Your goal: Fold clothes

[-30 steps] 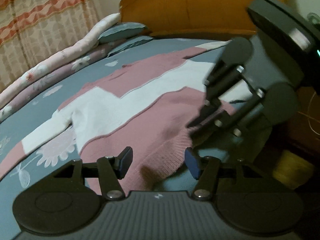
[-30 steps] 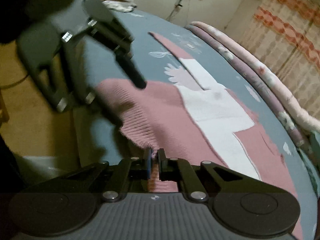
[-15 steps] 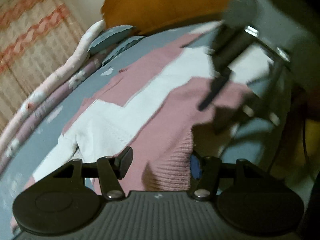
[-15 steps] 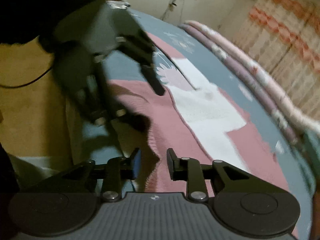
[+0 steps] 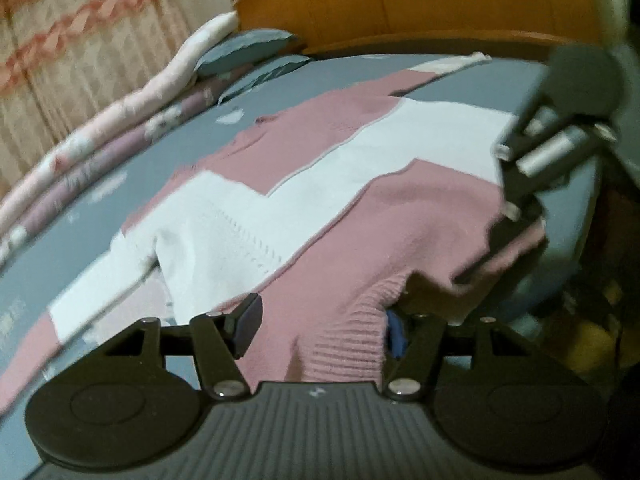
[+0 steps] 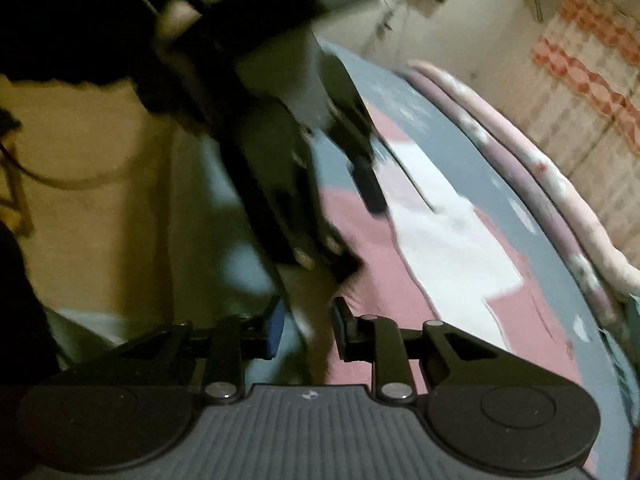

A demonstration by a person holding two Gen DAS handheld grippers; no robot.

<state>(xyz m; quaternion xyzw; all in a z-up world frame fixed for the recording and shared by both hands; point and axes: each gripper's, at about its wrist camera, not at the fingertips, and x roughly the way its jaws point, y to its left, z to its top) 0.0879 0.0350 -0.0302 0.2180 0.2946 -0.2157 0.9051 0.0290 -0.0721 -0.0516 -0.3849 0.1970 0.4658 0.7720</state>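
Observation:
A pink and white sweater [image 5: 400, 220] lies spread flat on the grey-blue bed [image 5: 120, 184]. My left gripper [image 5: 320, 326] is at its near ribbed hem [image 5: 352, 340]. The hem lies between the wide jaws, which are opening, and the pads do not press on it. My right gripper [image 6: 308, 328] is at the same hem further along, with a strip of the hem's edge between its narrow jaws, which are closing. In the right wrist view the left gripper [image 6: 362, 240] is blurred over the sweater [image 6: 440, 248], with a hand behind it.
A wooden headboard [image 5: 400, 8] and a pillow [image 5: 248, 46] mark the bed's far end. A rolled floral quilt [image 5: 120, 120] runs along the far side below a patterned curtain [image 5: 80, 40]. The bed's near edge drops to a yellowish floor [image 6: 100, 200].
My right gripper, shut on the hem a second ago, has opened partway. My left gripper has moved forward, and the hem now lies between its jaws. The two grippers are closer together.

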